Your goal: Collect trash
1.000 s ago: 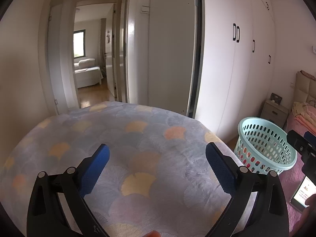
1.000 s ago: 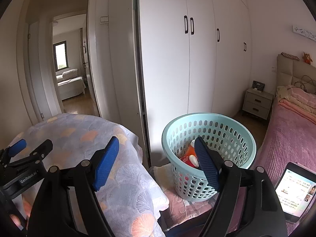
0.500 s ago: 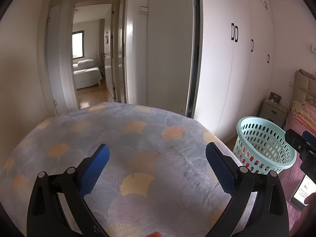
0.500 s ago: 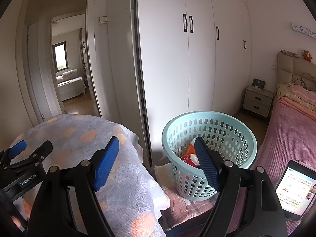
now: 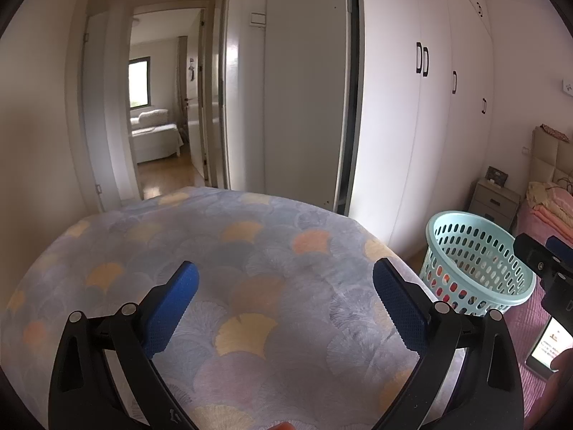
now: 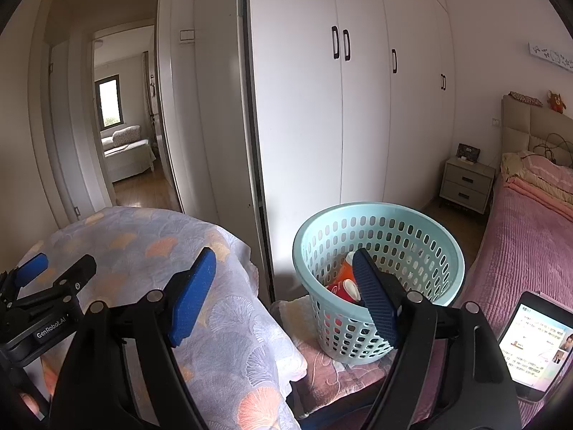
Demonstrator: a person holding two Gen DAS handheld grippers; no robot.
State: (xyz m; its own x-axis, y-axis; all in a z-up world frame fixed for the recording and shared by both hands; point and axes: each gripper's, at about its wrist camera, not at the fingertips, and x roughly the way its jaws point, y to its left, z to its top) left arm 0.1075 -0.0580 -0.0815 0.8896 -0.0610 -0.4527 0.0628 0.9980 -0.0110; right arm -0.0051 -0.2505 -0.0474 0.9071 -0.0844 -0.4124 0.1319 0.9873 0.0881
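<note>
A rounded surface covered by a grey fan-patterned cloth (image 5: 250, 251) is flanked by white wardrobe doors (image 6: 322, 107). Both the left gripper (image 5: 284, 302) and right gripper (image 6: 284, 295) are held wide apart and empty, beside a pale-blue perforated plastic basket (image 6: 444, 247).

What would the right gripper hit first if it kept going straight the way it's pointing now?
Probably the near rim of the light blue basket, which sits just ahead of the open right gripper. Depth is hard to judge; it may pass left of it toward the white wardrobe.
</note>
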